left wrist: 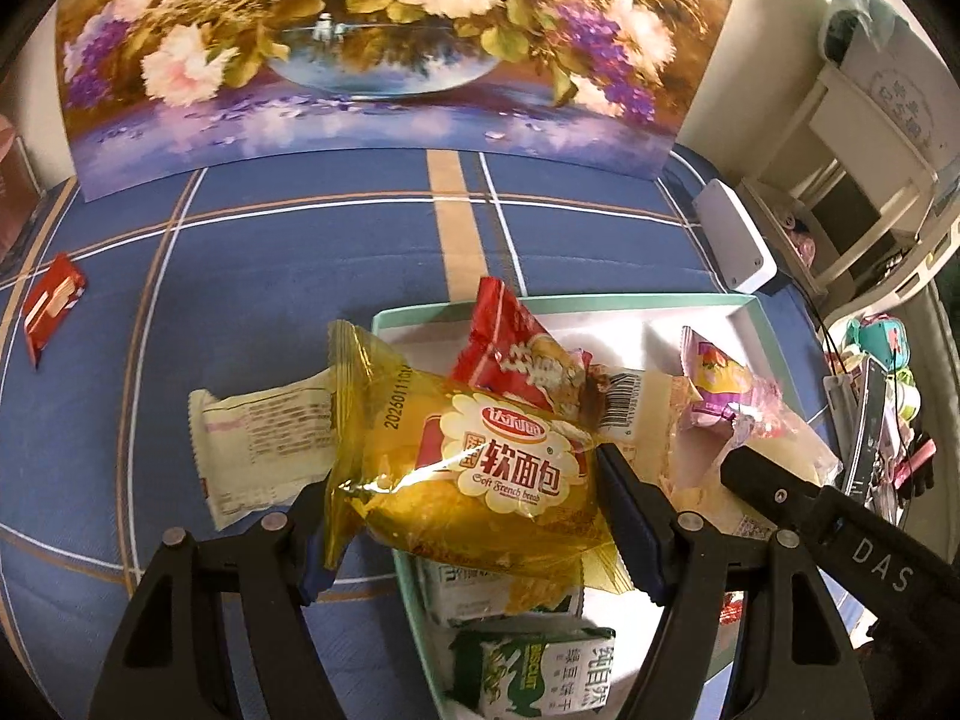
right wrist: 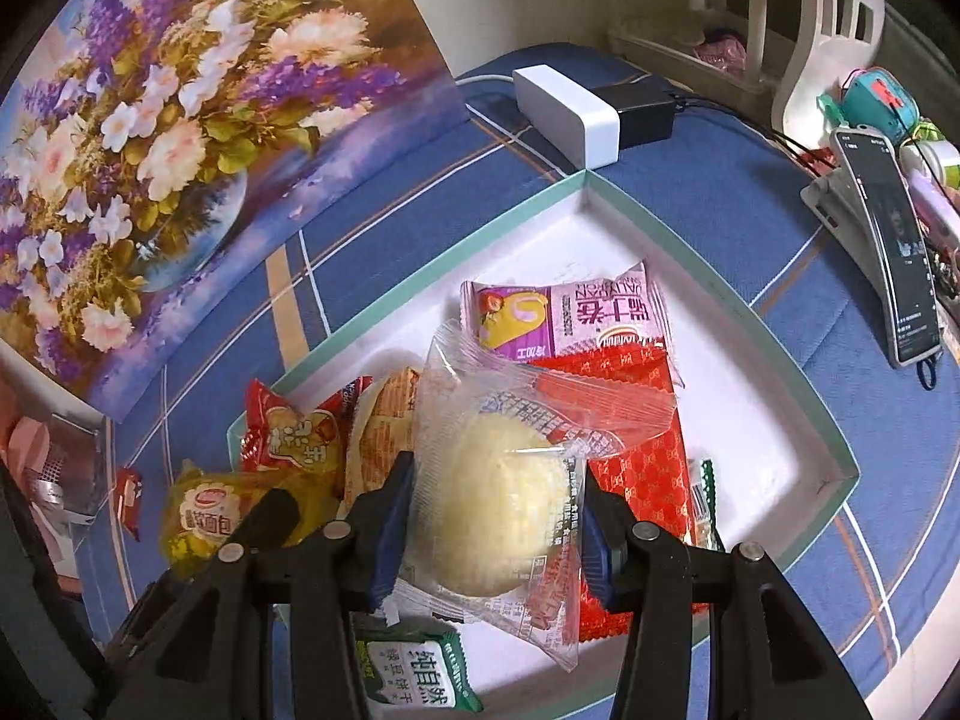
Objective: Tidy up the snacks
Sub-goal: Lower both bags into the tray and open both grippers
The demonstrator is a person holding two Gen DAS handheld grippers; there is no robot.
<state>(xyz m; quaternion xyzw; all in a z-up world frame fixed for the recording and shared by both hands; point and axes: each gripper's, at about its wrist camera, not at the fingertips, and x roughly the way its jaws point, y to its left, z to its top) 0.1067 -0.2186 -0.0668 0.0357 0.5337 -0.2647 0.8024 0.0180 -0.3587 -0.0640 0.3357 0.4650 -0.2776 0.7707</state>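
My left gripper (left wrist: 462, 498) is shut on a yellow soft French bread packet (left wrist: 474, 480) and holds it over the near left corner of the teal-rimmed white tray (left wrist: 690, 303). My right gripper (right wrist: 495, 516) is shut on a clear packet with a pale round cake (right wrist: 498, 516), held over the tray (right wrist: 708, 294). In the tray lie a purple roll packet (right wrist: 564, 324), a red packet (right wrist: 636, 420), a red snack packet (left wrist: 510, 348) and green biscuit packets (left wrist: 540, 678). The right gripper also shows in the left wrist view (left wrist: 780, 492).
A white packet (left wrist: 264, 456) and a small red packet (left wrist: 51, 300) lie on the blue checked cloth left of the tray. A flower painting (left wrist: 360, 48) stands behind. A white box with black adapter (right wrist: 570, 108) and a phone on a stand (right wrist: 894, 252) are at the right.
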